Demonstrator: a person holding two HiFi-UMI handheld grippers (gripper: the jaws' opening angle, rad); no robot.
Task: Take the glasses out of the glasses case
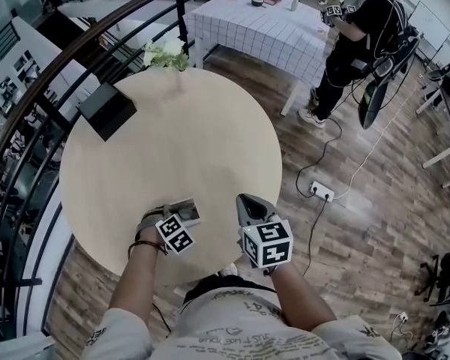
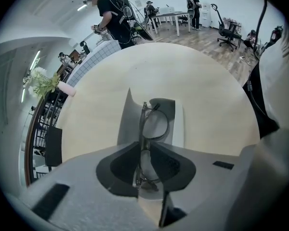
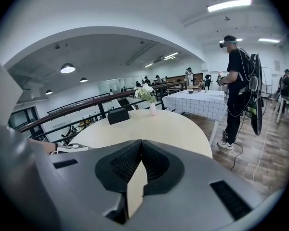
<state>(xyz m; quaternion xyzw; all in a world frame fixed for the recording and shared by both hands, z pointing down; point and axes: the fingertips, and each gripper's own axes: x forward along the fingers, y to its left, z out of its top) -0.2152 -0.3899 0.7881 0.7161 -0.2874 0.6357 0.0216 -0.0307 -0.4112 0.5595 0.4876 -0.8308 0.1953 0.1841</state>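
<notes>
Dark-framed glasses (image 2: 154, 124) stand on edge between the jaws of my left gripper (image 2: 144, 147), which is shut on them near one lens. Under them lies the open pale grey glasses case (image 2: 127, 125) on the round wooden table (image 2: 207, 95). From the head view the left gripper (image 1: 170, 217) sits at the near table edge, right over the case (image 1: 186, 208). My right gripper (image 1: 249, 205) hovers beside it to the right, over the table's near edge. Its jaws (image 3: 139, 146) are shut with nothing between them. The case (image 3: 71, 148) shows low at the left of the right gripper view.
A black box (image 1: 106, 109) lies at the table's far left. A vase of white flowers (image 1: 167, 54) stands at the far edge. Behind are a checked-cloth table (image 1: 261, 25), a person with grippers (image 1: 356, 43), a curved railing (image 1: 30, 126) and a floor power strip (image 1: 321, 192).
</notes>
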